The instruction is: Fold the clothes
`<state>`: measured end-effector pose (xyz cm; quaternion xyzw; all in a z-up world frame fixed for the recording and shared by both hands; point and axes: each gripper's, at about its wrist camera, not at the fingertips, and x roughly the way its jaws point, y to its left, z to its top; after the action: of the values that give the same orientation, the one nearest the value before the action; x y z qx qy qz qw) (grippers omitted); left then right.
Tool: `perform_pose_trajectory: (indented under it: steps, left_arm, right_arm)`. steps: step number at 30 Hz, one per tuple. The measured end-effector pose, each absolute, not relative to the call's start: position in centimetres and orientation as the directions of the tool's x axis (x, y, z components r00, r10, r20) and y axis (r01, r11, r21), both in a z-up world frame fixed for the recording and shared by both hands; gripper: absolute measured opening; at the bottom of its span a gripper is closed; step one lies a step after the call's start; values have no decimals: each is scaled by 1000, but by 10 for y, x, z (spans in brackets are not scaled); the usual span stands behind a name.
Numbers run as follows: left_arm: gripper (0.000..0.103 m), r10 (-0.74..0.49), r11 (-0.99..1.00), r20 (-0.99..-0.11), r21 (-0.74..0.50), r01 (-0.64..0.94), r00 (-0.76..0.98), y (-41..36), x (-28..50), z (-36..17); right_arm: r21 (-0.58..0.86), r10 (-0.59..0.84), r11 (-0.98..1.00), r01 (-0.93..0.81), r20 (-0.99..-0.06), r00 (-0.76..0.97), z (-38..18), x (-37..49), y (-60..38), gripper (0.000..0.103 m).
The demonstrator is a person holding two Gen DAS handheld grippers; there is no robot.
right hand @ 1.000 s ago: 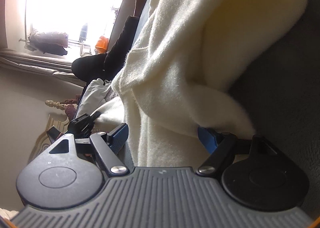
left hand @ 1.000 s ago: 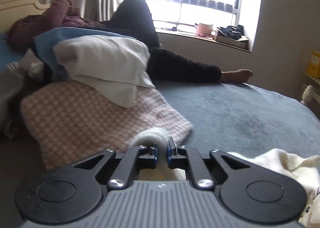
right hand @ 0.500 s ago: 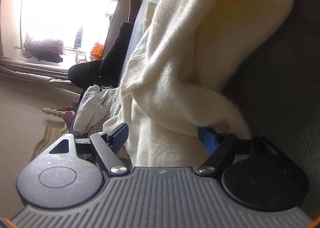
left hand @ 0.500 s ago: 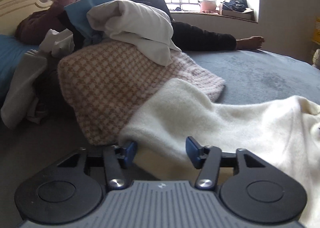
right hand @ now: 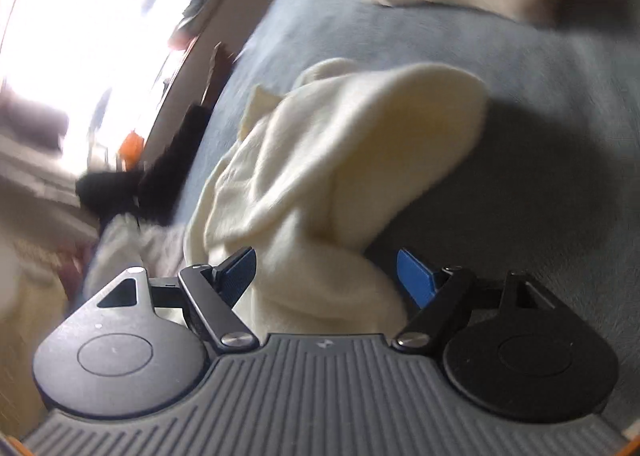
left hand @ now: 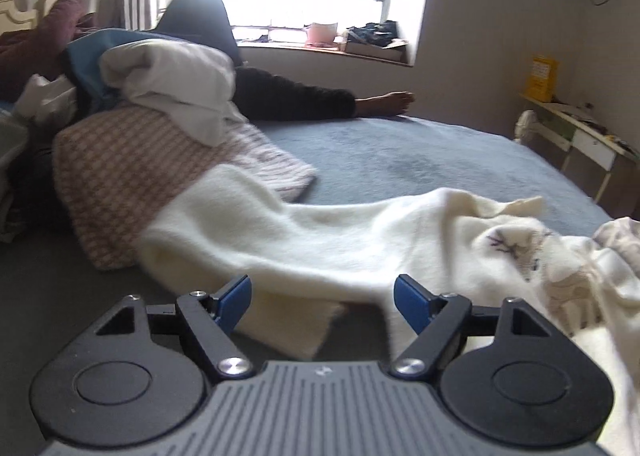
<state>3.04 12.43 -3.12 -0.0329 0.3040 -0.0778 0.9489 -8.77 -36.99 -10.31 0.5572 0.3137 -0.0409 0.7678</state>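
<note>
We find the left gripper point(left hand: 322, 296) opening, its jaws clear of the cream sweater point(left hand: 360, 240) between them. The right gripper point(right hand: 326, 274) stands wide, sweater cloth lying loose between its pads.

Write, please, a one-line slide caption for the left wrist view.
Left gripper, jaws opening, above a cream sweater spread on the grey-blue bed beside a checked garment.

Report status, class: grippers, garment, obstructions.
Left gripper opening, sweater between its fingers, unpressed. Right gripper open around sweater. Clothes pile touching the sleeve.
</note>
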Motion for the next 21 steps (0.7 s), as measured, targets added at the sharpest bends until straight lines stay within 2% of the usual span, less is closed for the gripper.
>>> perform_pose_trajectory:
  steps: [2,4,7,10,12,14,17,21]
  left_arm:
    - [80,-251,967,-570,-111,230,782,92,36,-37]
    - [80,-315,941,-587,-91,326,745,58,40,-48]
    - [79,-390,893,-618,-73,443,683,10,43,-69]
    - [79,-433,862,-642,-89,500,632,-19,44,-94]
    - [79,-416,864,-677,-87,495,608,-29,46,-110]
    - [79,-382,877,-689,-60,477,616,-30,44,-122]
    - [79,-381,870,-673,-30,492,633,-28,39,-124]
    - [79,-394,863,-674,-38,504,625,-22,41,-124]
  right_arm:
    - [881,273,194,432,-472,838,-125,-89,-395,78]
    - [892,270,95,443,-451,851,-139,-82,-409,78]
    - [894,305,47,446,-438,845,-150,-56,-407,78]
    - [886,265,71,458,-460,848,-153,-30,-405,78]
    - [884,218,113,453,-467,857,-148,-18,-402,68]
    - [860,181,208,465,-501,846,-138,-5,-399,32]
    - [832,140,337,441,-507,850,-117,10,-401,18]
    - [776,40,519,358,-440,897,-68,17,-412,16]
